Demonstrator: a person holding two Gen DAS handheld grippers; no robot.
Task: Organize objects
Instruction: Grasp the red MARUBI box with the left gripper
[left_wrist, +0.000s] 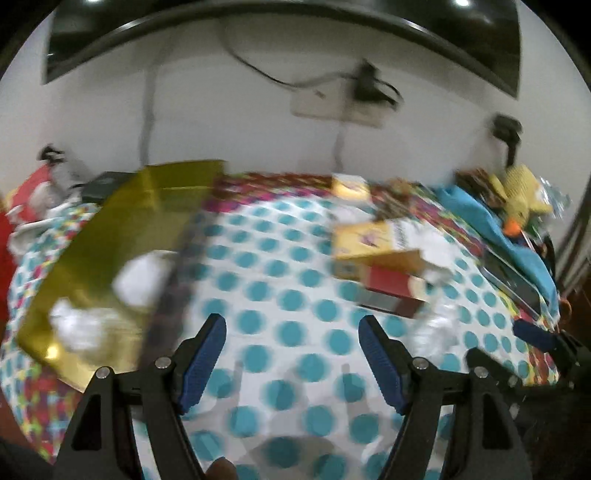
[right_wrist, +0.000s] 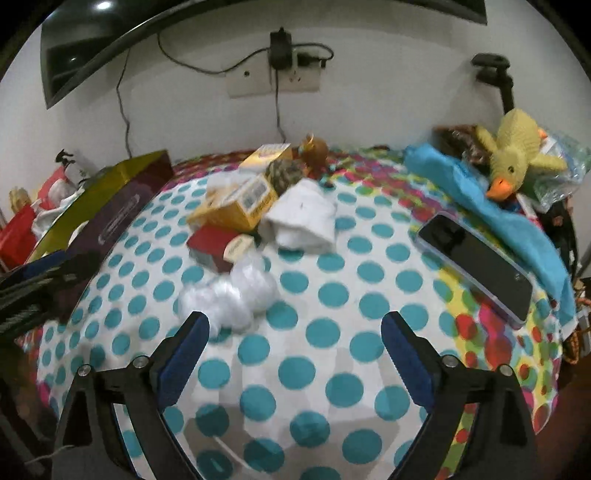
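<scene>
While both pairs of tongs hang over the spotted cloth (right_wrist: 325, 295), neither has anything between its blue pads. The left tongs (left_wrist: 291, 339) stand moderately apart above bare teal dots; the right tongs (right_wrist: 295, 332) gape wider, likewise empty, with only cloth showing in the gap.

Just ahead of the right tongs' left fingertip (right_wrist: 197, 325) lies a crumpled clear plastic bag (right_wrist: 236, 295), close to it but not gripped (I cannot tell whether the tip grazes it). Behind the bag sits the main heap: a dark red box (right_wrist: 210, 243) low in front, a yellow carton (right_wrist: 240, 206) tilted on top of it, a folded white cloth (right_wrist: 303, 218) touching the carton's right side, and a second yellow carton (right_wrist: 266, 155) and a brown figurine (right_wrist: 314, 151) farther back towards the wall.

To the left, a gold-lined open box (right_wrist: 110, 184) with a purple outer wall runs along the tabletop's edge; the left view shows white crumpled pieces (left_wrist: 140, 280) lying inside it, though that view is badly smeared. On the right, a dark phone (right_wrist: 476, 266) in a clear case lies flat, just beside a blue towel (right_wrist: 517, 229). A knitted yellow duck (right_wrist: 513, 155) rests on the towel's far end.
</scene>
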